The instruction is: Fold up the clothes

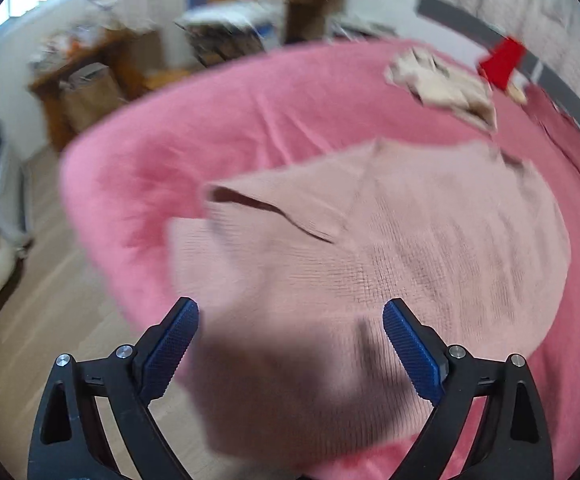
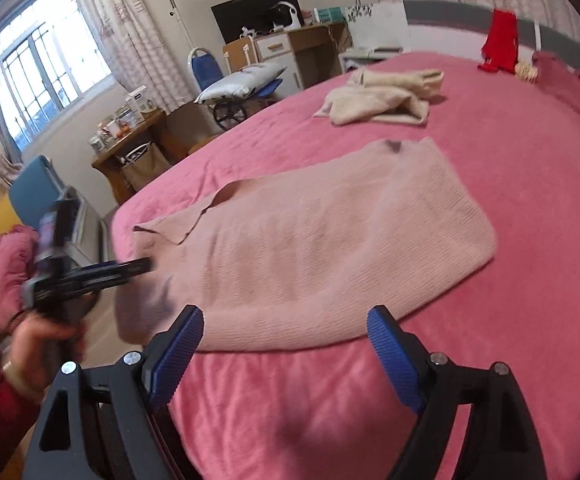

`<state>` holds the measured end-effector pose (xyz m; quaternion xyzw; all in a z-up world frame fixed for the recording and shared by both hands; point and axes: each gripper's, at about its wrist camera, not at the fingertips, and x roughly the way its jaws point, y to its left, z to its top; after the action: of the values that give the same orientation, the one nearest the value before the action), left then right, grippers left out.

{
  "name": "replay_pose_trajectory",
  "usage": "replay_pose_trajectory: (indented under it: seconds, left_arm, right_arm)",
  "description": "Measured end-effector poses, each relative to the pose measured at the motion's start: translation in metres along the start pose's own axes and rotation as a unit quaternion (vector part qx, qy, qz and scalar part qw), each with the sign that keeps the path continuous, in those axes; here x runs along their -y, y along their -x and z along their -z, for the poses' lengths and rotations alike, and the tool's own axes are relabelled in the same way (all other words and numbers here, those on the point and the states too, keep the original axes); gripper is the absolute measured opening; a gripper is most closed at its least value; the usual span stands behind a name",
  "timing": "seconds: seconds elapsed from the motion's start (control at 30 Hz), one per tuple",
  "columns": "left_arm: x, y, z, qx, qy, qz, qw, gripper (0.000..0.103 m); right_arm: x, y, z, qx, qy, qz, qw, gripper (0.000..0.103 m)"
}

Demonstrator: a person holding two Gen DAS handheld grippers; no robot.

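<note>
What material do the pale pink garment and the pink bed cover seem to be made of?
Pale pink garment: probably a knitted yarn, matte; fine ribbed rows show across it. Pink bed cover: looks like soft plush or fleece, with a fuzzy nap; the exact fibre is unclear.

My left wrist view smears the far furniture; the red garment [image 2: 501, 40] at the bed's [image 2: 489, 340] far edge stays unreadable.
</note>
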<state>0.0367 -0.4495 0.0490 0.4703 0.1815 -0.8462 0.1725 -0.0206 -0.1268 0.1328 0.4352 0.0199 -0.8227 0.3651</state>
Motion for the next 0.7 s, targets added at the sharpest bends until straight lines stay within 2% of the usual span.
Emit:
replay_pose_trajectory:
  seconds: [0.03, 0.13, 0.17, 0.23, 0.3, 0.4, 0.47, 0.6, 0.67, 0.7]
  left_arm:
    - [-0.002, -0.012, -0.007, -0.013, -0.001, 0.019, 0.9997, 0.095]
    - [-0.010, -0.043, -0.033, -0.044, -0.004, 0.036, 0.9984, 0.095]
    - [-0.014, -0.048, -0.044, -0.041, -0.003, 0.031, 0.9986, 0.095]
    - [-0.030, -0.047, -0.066, -0.020, 0.019, -0.026, 0.9993, 0.095]
    - [-0.054, -0.039, -0.086, 0.004, 0.063, -0.073, 0.9953, 0.095]
    - [-0.086, -0.011, -0.097, 0.051, 0.124, -0.103, 0.9856, 0.095]
    - [-0.095, 0.007, -0.094, 0.069, 0.136, -0.127, 0.9801, 0.095]
    - [-0.077, 0.035, -0.071, 0.094, 0.113, -0.115, 0.9825, 0.095]
    - [-0.059, 0.040, -0.059, 0.102, 0.094, -0.091, 0.9861, 0.096]
    - [-0.048, 0.035, -0.055, 0.094, 0.078, -0.076, 0.9896, 0.097]
  right_arm:
    - [0.000, -0.004, 0.000, -0.005, -0.001, 0.002, 1.000, 0.086]
    - [0.001, -0.017, 0.001, -0.018, -0.002, 0.009, 1.000, 0.086]
    - [0.001, -0.021, 0.001, -0.023, -0.003, 0.011, 1.000, 0.086]
    - [0.005, -0.033, -0.001, -0.032, -0.010, 0.008, 0.999, 0.086]
    - [0.007, -0.040, -0.002, -0.037, -0.015, 0.003, 0.999, 0.086]
    - [0.007, -0.045, -0.003, -0.039, -0.014, -0.003, 0.999, 0.086]
    - [0.006, -0.046, -0.002, -0.037, -0.012, -0.005, 0.999, 0.086]
    - [0.001, -0.040, -0.001, -0.029, -0.014, -0.014, 0.999, 0.086]
    - [-0.003, -0.033, 0.000, -0.024, -0.012, -0.017, 0.999, 0.086]
    - [-0.006, -0.029, 0.001, -0.023, -0.009, -0.019, 1.000, 0.086]
